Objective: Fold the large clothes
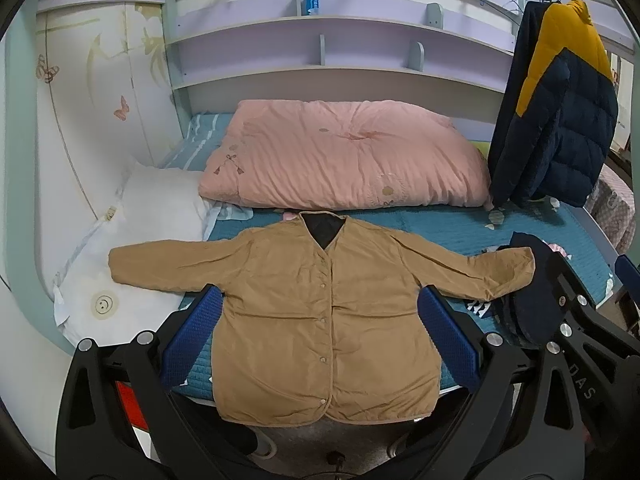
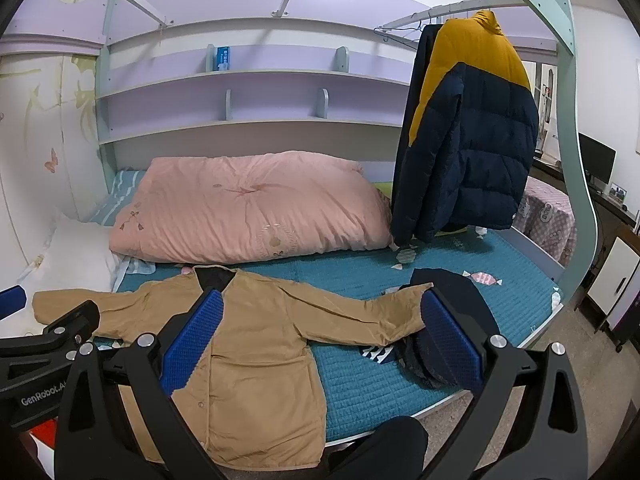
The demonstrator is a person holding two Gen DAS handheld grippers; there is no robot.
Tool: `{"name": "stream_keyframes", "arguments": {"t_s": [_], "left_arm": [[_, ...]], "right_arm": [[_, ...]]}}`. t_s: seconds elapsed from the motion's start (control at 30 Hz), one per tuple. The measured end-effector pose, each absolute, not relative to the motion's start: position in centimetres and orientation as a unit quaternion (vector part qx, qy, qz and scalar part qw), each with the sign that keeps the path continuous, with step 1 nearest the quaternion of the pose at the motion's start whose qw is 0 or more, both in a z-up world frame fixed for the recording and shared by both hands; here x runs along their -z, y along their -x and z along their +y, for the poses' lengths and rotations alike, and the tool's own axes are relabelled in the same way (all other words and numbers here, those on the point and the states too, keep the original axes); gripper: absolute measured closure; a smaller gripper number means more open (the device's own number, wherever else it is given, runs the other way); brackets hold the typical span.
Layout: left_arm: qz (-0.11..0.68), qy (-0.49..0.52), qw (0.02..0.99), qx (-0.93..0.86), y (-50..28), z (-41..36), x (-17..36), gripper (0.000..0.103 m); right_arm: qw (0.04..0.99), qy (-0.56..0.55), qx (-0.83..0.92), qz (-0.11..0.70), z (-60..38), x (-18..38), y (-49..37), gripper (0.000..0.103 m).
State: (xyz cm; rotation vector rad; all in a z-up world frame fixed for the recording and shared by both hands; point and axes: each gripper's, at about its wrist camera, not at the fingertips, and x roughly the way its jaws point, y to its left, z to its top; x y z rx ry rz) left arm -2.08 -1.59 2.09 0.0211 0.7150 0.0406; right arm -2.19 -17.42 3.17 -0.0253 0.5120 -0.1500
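The tan jacket [image 1: 320, 320] is lying flat and buttoned on the teal bedspread [image 2: 460, 252], in front of the pink quilt [image 1: 344, 156], sleeves spread. No fold is showing yet. The left gripper [image 1: 320, 340] and right gripper [image 2: 320, 344] are hovering wide open, grasping nothing.

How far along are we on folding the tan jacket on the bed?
Done: the tan jacket lies flat, front up, buttoned, sleeves spread. In hand: nothing; left gripper and right gripper hover open above it. Left: every fold. The navy-and-yellow puffer jacket hangs unfolded.
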Motion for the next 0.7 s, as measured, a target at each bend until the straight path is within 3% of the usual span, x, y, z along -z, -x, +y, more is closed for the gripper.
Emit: {"name": "stream_keyframes", "arguments": {"t_s": [0.7], "left_arm": [[0.363,-0.011,0.932,-0.013,1.82,-0.77,-1.34,0.005]], "right_arm": [[0.961,0.013,0.064,0.270,-17.42,-2.78,1.90,0.007]]}}
